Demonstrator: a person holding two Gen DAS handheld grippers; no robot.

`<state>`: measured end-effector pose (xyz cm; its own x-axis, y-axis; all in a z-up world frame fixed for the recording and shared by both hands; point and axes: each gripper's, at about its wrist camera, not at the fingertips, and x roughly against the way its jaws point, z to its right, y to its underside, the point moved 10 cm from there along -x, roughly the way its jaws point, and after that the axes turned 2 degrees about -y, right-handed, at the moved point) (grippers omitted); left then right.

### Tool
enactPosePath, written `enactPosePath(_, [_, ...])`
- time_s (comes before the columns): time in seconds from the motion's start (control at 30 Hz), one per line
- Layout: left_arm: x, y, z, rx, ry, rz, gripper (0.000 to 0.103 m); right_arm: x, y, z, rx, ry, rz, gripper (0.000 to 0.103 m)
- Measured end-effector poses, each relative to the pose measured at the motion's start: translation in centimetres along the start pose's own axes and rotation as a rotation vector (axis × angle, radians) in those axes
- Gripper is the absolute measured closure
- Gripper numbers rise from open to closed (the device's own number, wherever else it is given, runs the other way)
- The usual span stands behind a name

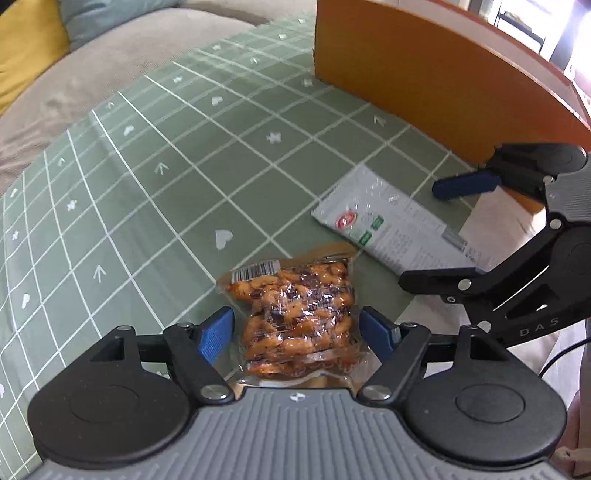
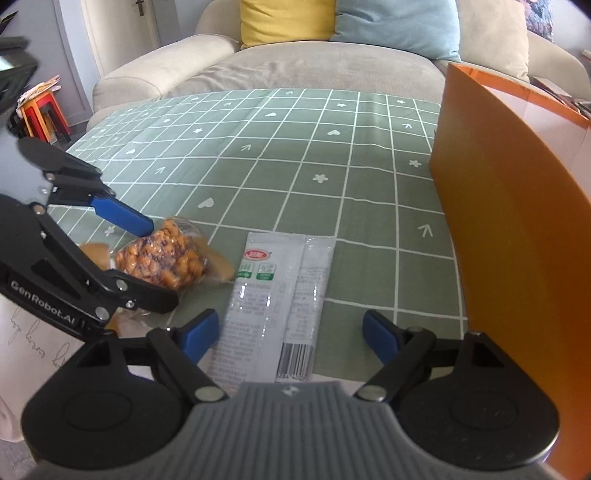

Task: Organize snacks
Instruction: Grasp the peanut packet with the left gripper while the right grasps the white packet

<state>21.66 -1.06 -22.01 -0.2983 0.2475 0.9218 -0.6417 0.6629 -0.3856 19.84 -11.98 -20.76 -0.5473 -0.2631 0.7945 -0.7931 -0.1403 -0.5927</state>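
Note:
A clear vacuum packet of orange-brown nuts [image 1: 295, 295] lies on the green checked tablecloth [image 1: 166, 166], between the fingers of my left gripper [image 1: 297, 328]. Its blue pads stand just off the packet's sides, open. To the right lies a flat white snack packet [image 1: 388, 229] with a red logo. In the right wrist view this white packet [image 2: 280, 280] sits between the wide-open fingers of my right gripper [image 2: 291, 332], with clear gaps on both sides. The left gripper [image 2: 161, 263] straddles the nut packet [image 2: 159, 251] at the left there. The right gripper [image 1: 419, 232] shows at the left wrist view's right edge.
A tall orange box [image 2: 498, 221] stands at the table's right side, also in the left wrist view [image 1: 424, 74]. A beige sofa [image 2: 295, 66] with a yellow cushion [image 2: 284, 18] and a blue cushion [image 2: 399, 22] lies beyond the table. Red stools [image 2: 44, 114] stand far left.

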Motion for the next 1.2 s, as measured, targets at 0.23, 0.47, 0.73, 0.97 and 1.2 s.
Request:
enactPosePath(0.23, [-0.5,-0.9,-0.2,0.088,-0.034,0.018,0.011,-0.6,0.1,-1.2,0.092,0.020,0.007,0.014])
enactPosePath(0.47, [0.0,-0.6,-0.1,0.242,-0.091,0.034,0.021,-0.7,-0.1,-1.4,0.092,0.023,0.027,0.019])
enactPosePath(0.73, [0.9,0.7,-0.4,0.398,-0.146,0.081,0.024,-0.2,-0.5,-1.9,0.094,0.022,0.043,0.051])
enactPosePath(0.97, [2.0,2.3,-0.7,0.547,-0.157,0.097,0.027,0.3,-0.4,-2.1,0.098,0.035,0.032,0.055])
enactPosePath(1.2, [4.5,2.6,-0.2,0.585,-0.193,0.147,0.027,1.8,-0.6,-2.9,0.121,0.011,0.043,0.055])
